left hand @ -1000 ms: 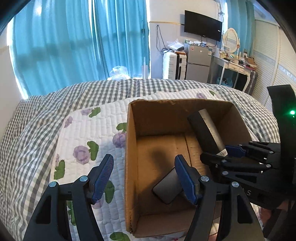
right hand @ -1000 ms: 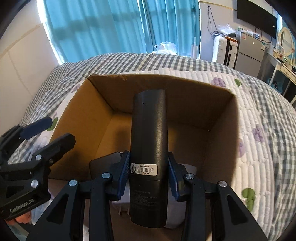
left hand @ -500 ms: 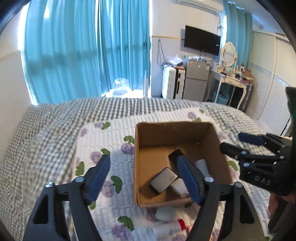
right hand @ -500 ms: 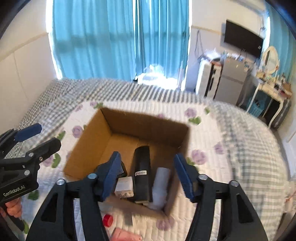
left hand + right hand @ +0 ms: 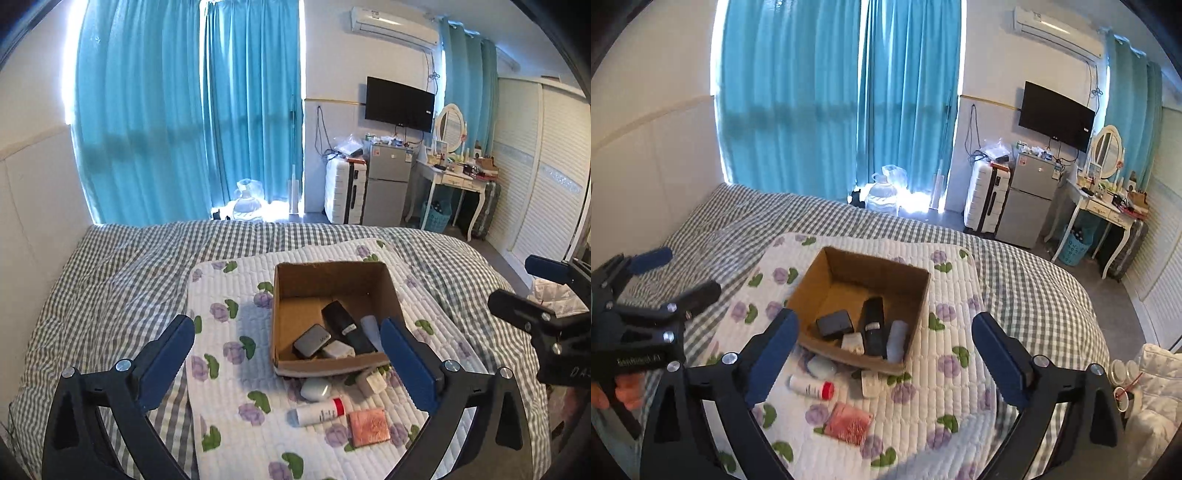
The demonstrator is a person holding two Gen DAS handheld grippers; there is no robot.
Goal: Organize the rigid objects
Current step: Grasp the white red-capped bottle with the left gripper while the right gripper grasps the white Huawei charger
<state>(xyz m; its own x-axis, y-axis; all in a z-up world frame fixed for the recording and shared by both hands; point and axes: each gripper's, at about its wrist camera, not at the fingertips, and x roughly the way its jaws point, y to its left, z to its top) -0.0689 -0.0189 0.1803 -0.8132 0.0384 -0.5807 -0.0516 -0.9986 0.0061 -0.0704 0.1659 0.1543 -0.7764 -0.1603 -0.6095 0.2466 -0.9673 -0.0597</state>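
An open cardboard box [image 5: 284,295] [image 5: 809,280] sits on a floral quilted mat on the bed. Inside lie a long black remote [image 5: 345,326] [image 5: 873,325], a dark grey device [image 5: 311,339] [image 5: 834,323], a white charger [image 5: 338,349] and a pale tube [image 5: 370,326] [image 5: 897,339]. In front of the box lie a white oval case [image 5: 315,388], a white plug [image 5: 371,381], a white bottle with a red cap [image 5: 319,409] [image 5: 812,386] and a pink square pad [image 5: 368,426] [image 5: 847,422]. My left gripper [image 5: 286,365] and right gripper [image 5: 882,362] are both open, empty, high above the mat.
The checked bedspread [image 5: 122,277] surrounds the floral mat [image 5: 229,369]. Blue curtains, a suitcase, a small fridge [image 5: 386,188] and a white dressing table [image 5: 454,181] stand beyond the bed. White bedding or clothing [image 5: 1156,387] lies at the right edge.
The right gripper let go of the black remote, which now lies in the box. Both grippers pulled up and back from the box, so the loose items in front came into view.
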